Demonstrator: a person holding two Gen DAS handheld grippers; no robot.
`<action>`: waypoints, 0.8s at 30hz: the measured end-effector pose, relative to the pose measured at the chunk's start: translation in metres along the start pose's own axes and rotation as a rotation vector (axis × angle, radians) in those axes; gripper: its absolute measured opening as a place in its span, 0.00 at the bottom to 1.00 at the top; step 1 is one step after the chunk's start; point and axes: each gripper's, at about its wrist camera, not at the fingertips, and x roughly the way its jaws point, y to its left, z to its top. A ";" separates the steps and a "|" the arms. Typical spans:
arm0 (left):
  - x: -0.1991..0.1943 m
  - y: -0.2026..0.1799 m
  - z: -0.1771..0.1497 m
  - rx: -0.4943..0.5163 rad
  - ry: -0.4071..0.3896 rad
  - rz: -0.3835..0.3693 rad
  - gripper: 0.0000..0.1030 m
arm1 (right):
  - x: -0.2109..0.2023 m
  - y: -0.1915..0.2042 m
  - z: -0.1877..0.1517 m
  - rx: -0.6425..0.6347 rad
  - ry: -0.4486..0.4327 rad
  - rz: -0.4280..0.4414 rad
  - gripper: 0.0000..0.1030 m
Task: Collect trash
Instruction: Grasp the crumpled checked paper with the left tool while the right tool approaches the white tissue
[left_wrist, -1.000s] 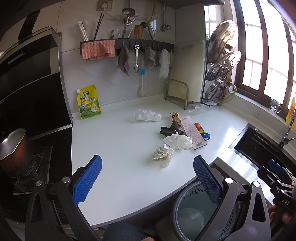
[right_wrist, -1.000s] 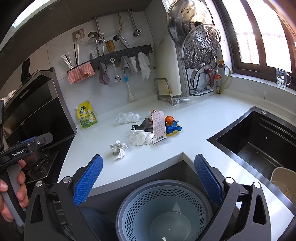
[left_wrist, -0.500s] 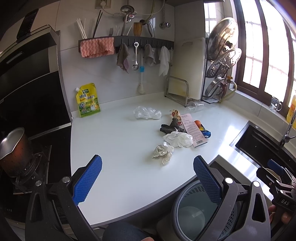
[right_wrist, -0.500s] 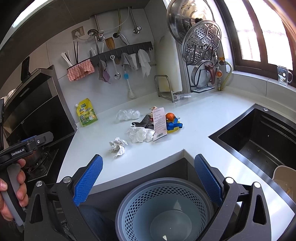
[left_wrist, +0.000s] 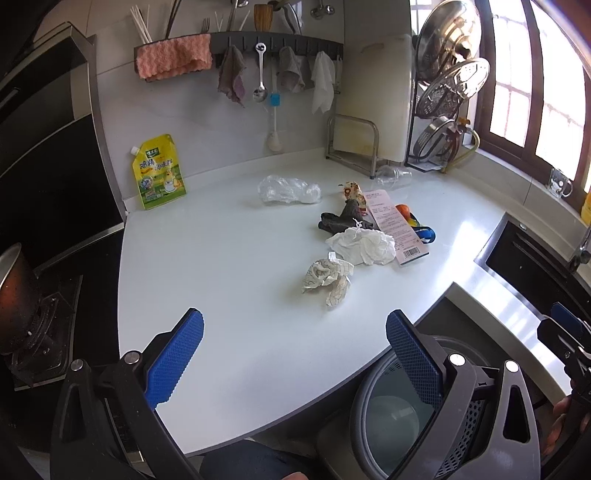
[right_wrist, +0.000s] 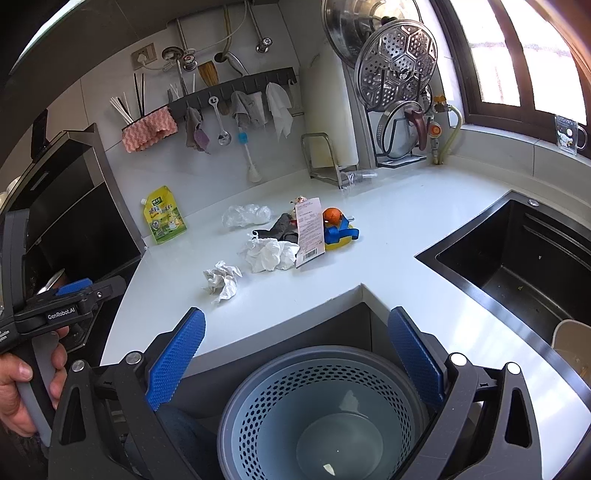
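Observation:
Trash lies on the white counter (left_wrist: 229, 258): a crumpled checked paper (left_wrist: 327, 277), a white tissue wad (left_wrist: 364, 245), a pink receipt (left_wrist: 393, 223), a dark rag (left_wrist: 341, 219), a clear plastic bag (left_wrist: 288, 189) and colourful wrappers (left_wrist: 419, 227). They also show in the right wrist view: paper (right_wrist: 222, 280), tissue (right_wrist: 269, 253), receipt (right_wrist: 309, 230). A grey perforated bin (right_wrist: 317, 410) stands below the counter edge. My left gripper (left_wrist: 293, 356) is open and empty, short of the paper. My right gripper (right_wrist: 293, 354) is open and empty above the bin.
A yellow pouch (left_wrist: 159, 171) leans on the back wall. A stove with a pot (left_wrist: 14, 291) is at the left. A black sink (right_wrist: 517, 254) is at the right. A rack with lids (right_wrist: 395, 74) and a cutting board stand at the back.
Both grippers have moved a little forward toward the counter; the trash looks slightly nearer. Jaws stay open.

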 end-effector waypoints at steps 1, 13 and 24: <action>0.009 -0.001 -0.001 0.005 0.012 -0.005 0.94 | 0.004 -0.002 0.000 0.003 0.005 0.001 0.92; 0.131 -0.026 0.012 0.060 0.166 -0.005 0.94 | 0.070 -0.030 0.016 0.020 0.069 -0.005 0.92; 0.194 -0.024 0.022 0.044 0.227 -0.050 0.59 | 0.127 -0.008 0.056 -0.106 0.095 0.071 0.92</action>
